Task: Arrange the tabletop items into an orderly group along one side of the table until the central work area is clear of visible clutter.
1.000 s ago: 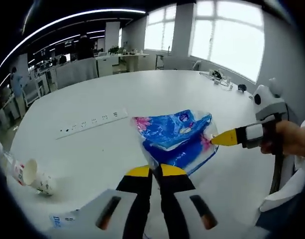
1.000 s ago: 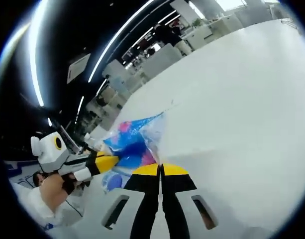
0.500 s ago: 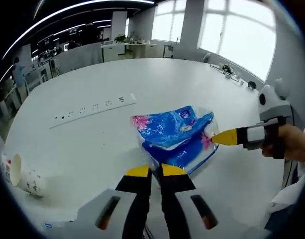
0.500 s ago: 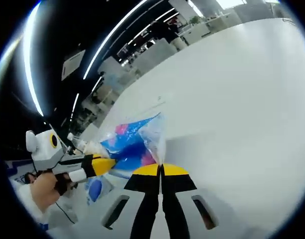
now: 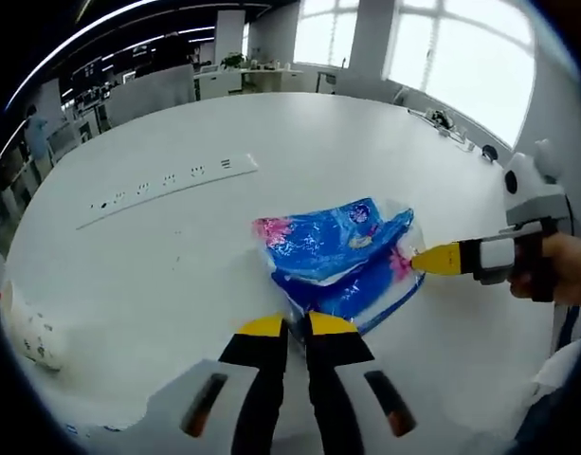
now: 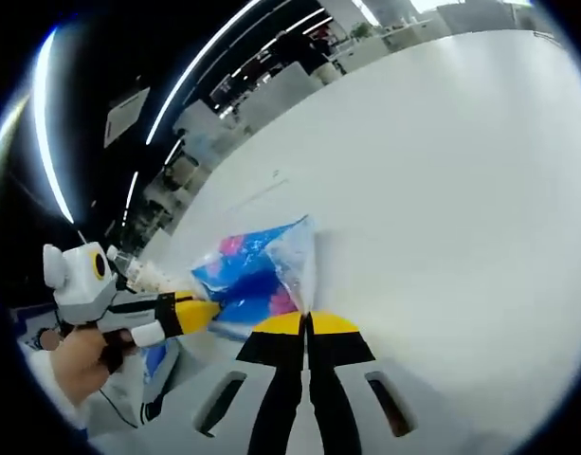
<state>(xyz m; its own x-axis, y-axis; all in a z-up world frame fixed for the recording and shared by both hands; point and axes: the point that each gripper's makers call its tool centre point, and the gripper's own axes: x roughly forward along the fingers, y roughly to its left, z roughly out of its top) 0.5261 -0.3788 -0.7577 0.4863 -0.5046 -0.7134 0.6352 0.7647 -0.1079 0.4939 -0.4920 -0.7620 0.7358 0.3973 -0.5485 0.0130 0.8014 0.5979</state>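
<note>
While both hand-held grippers pinch it, blue packet (image 5: 337, 256) hangs between.

Your left gripper view looked low and close across the white table (image 5: 299, 133) toward bright windows. Your right gripper view, rolled sideways, faced the dim office. Both shared the blue packet (image 5: 337, 251) (image 6: 257, 275) (each also caught the opposite gripper).
</note>
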